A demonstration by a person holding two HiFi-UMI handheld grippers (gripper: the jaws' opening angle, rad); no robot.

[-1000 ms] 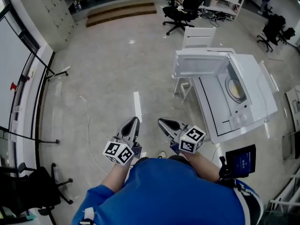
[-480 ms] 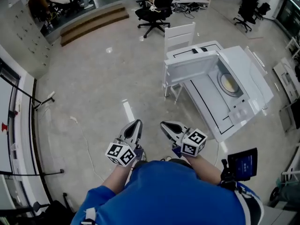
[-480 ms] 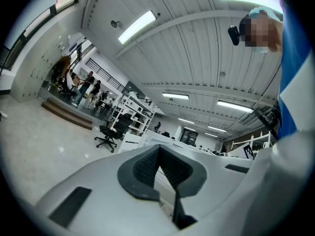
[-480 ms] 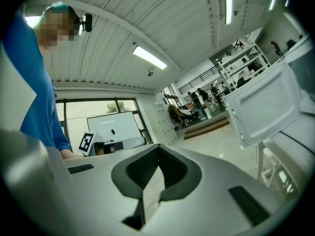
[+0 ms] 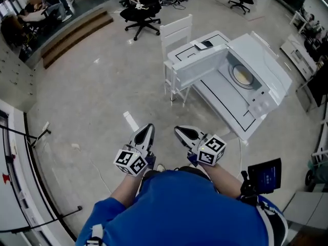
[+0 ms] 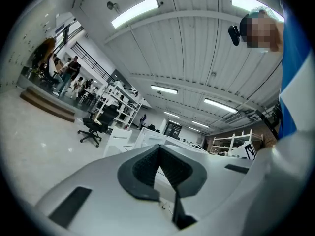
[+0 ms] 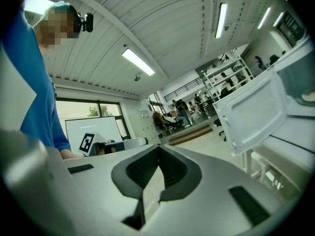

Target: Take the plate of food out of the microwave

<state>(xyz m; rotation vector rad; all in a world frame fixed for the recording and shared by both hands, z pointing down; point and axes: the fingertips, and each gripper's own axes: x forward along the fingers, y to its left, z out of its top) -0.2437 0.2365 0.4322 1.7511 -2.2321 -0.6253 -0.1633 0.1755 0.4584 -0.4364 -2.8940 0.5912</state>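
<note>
A white microwave (image 5: 266,70) stands on a white table (image 5: 220,104) ahead and to the right, its door (image 5: 197,68) swung open toward me. The plate of food (image 5: 242,76) rests inside on the turntable; in the right gripper view only its edge (image 7: 307,97) shows, behind the door (image 7: 251,112). My left gripper (image 5: 148,127) and right gripper (image 5: 177,130) are held side by side near my body, well short of the table. Both are shut with nothing between the jaws, as the left gripper view (image 6: 158,148) and the right gripper view (image 7: 158,148) confirm.
A white chair (image 5: 177,29) stands behind the table and a black office chair (image 5: 143,6) farther back. A wooden step (image 5: 72,32) lies at the far left. A strip of white tape (image 5: 130,121) marks the floor in front of me. A dark screen (image 5: 264,176) hangs at my right hip.
My view has swung round, so the microwave and table have shifted from the right edge toward the upper middle. Both grippers stayed shut and close together in front of me.
</note>
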